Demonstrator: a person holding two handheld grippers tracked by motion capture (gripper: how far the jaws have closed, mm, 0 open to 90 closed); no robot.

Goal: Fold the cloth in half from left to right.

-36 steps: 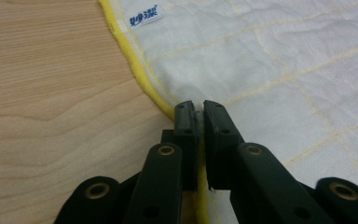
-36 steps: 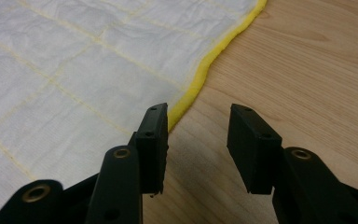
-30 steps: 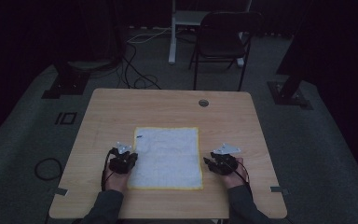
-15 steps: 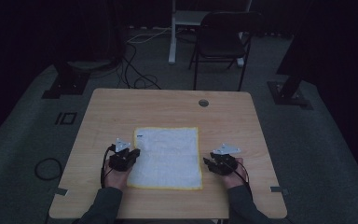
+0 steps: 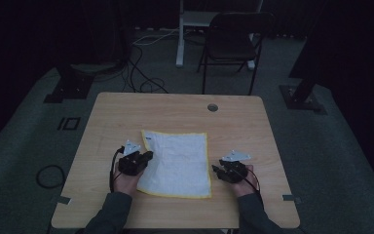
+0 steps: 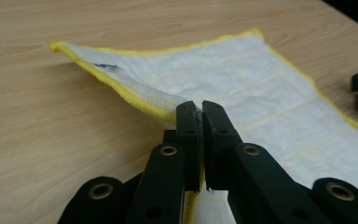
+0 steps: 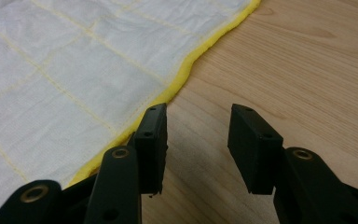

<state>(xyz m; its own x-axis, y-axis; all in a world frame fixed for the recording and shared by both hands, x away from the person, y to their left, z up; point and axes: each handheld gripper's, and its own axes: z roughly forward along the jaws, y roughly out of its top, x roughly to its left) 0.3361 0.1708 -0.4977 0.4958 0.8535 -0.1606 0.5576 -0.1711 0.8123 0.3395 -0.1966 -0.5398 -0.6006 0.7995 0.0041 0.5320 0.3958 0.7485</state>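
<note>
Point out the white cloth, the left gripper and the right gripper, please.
white cloth (image 5: 177, 161): high view, middle of the fabric.
left gripper (image 6: 200, 108): left gripper view, jaw tips shut on the cloth's yellow edge.
right gripper (image 7: 199, 127): right gripper view, gap between open jaws.

3 cams: one fixed overhead, two gripper-mounted.
High view looks forward and down on the whole table (image 5: 126, 109). Gripper views sit close behind their jaws; all three share the cloth (image 5: 177, 163) (image 6: 261, 88) (image 7: 65, 70).
</note>
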